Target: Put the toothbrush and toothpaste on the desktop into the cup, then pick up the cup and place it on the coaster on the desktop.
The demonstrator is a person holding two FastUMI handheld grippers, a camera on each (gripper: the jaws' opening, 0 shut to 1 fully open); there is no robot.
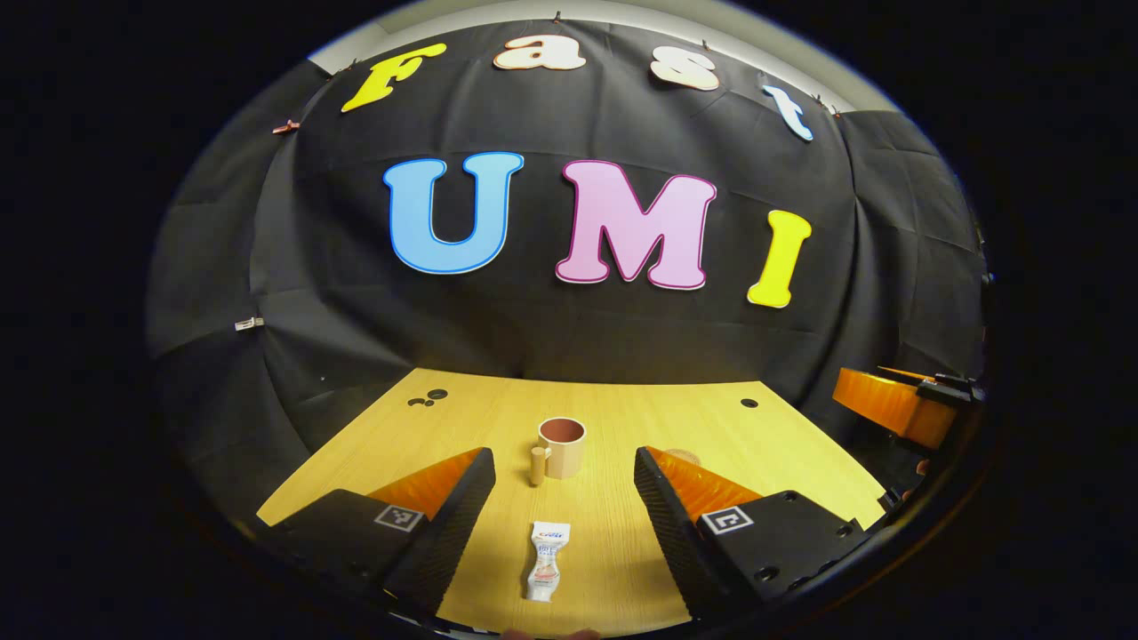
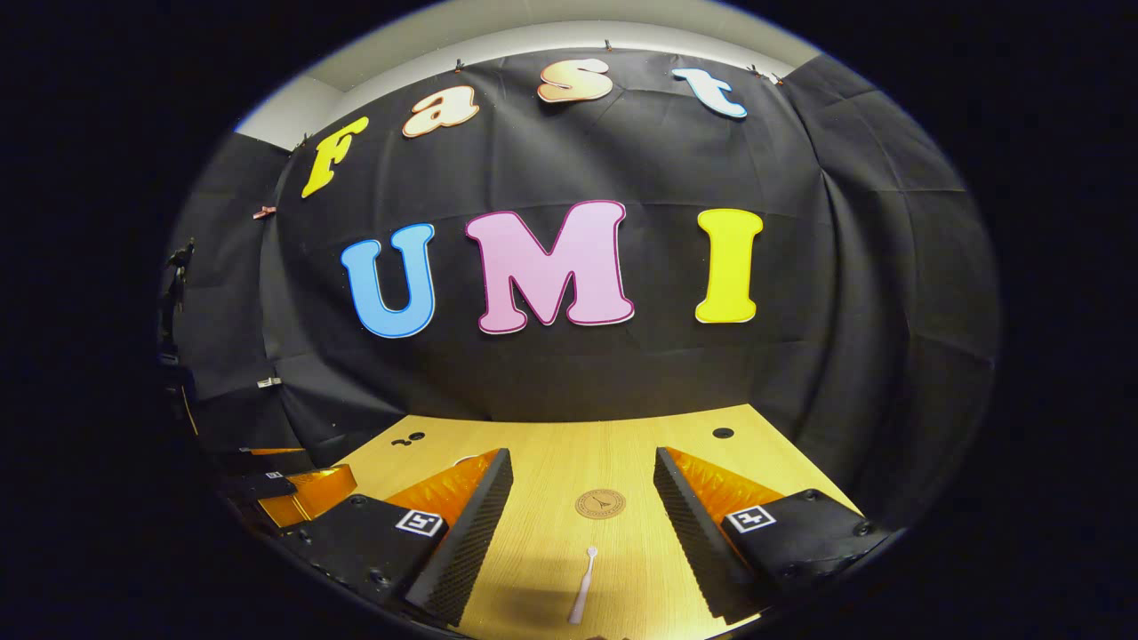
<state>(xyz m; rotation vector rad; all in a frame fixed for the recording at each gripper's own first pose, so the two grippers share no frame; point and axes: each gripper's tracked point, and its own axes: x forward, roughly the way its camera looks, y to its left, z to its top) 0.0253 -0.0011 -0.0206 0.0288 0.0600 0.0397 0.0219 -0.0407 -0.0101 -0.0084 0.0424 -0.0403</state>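
Toothpaste point(image 1: 547, 560): flat on desk point(image 1: 613, 418), between left gripper point(image 1: 564, 480) fingers, spread wide
Toothbrush point(image 2: 582, 597): between right gripper point(image 2: 582, 480) fingers, also wide, nothing held
Cup point(image 1: 561, 447): upright, behind toothpaste
Coaster point(image 2: 600, 504): beyond toothbrush

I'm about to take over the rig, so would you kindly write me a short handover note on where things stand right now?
Left gripper: jaws open, holding nothing, above the desk with the toothpaste lying flat between them.
Right gripper: jaws open, holding nothing, with the toothbrush lying flat between them.
Cup: upright on the desk, beyond the toothpaste, nothing visible inside.
Coaster: bare, just beyond the toothbrush.
Done: nothing yet.
Left: put toothbrush and toothpaste into the cup, then set the cup on the coaster.
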